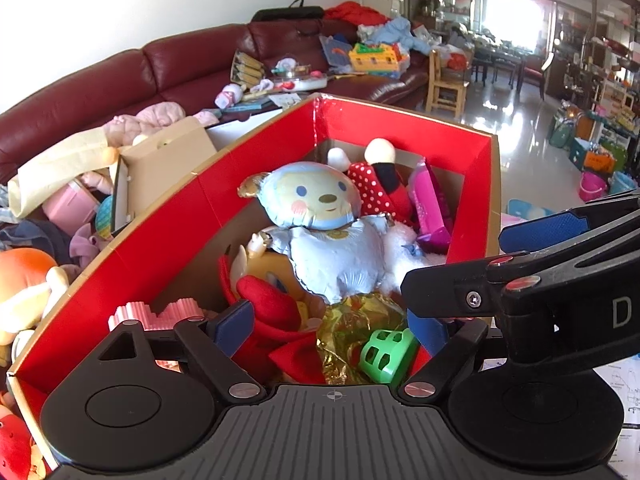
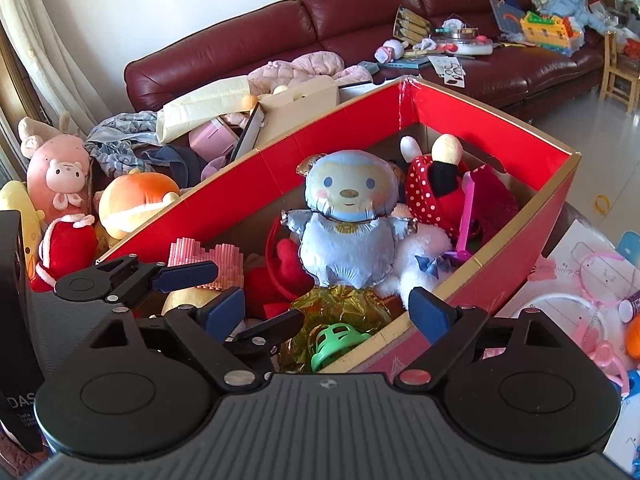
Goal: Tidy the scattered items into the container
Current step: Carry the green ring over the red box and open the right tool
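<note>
The red cardboard box (image 1: 152, 248) stands before the maroon sofa (image 2: 248, 40) and is well filled. In the box's middle a blue bear foil balloon (image 1: 320, 216) sits upright. Behind the balloon, toward the far wall, lies a red polka-dot plush (image 2: 424, 192) beside a pink plastic toy (image 1: 430, 200). In front of the balloon lies crumpled gold foil (image 1: 356, 320), with a green plastic basket (image 1: 386, 354) on it at the near wall; a pink ribbed heart (image 1: 160, 314) leans in the near left corner.

The box's rim is free all round, and the space above the toys is open.

Both tools hang over the near rim, tilted down into the box. The left gripper (image 1: 328, 324) gapes wide and empty; the right gripper (image 2: 328, 310) likewise, its right finger (image 2: 430, 312) outside the box wall.
</note>
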`<state>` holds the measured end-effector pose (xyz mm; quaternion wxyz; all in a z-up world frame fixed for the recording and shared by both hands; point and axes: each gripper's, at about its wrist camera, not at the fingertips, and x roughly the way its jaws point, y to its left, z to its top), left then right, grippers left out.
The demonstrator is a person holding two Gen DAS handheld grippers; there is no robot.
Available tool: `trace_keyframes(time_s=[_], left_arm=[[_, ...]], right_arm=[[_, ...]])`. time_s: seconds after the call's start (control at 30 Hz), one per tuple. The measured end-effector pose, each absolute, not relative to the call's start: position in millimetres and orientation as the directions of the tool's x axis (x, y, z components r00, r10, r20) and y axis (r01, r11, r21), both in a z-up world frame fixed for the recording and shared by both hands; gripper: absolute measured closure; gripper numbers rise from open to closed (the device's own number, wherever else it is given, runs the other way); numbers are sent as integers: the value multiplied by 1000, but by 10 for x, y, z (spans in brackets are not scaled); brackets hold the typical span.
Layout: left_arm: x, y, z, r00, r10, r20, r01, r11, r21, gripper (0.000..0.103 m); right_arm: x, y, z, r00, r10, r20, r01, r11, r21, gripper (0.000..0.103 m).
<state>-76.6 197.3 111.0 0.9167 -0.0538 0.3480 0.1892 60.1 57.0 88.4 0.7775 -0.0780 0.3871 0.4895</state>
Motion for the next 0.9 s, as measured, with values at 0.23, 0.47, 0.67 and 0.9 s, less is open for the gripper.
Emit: trace_keyframes(time_s=[0.23,0.47,0.67,0.9], left_arm=[[-760,1910,1123,683,315,-659,-384,922,44,10],[-765,1769,1213,700,311,-643,-364,930,53,10],[-745,1544,1321,726,305,-616,-324,942,84,8],[-684,1234,1399,754,279,-594,-263,958,116,7]], right_arm=[[609,489,886,225,705,-672,-806,523,278,10],[613,336,917,243,710,-661,-792,539,288,9],[642,123,984,273,722,-636,-771,560,305,8],[756,-229,985,324,714,-621,-719,613,329,7]])
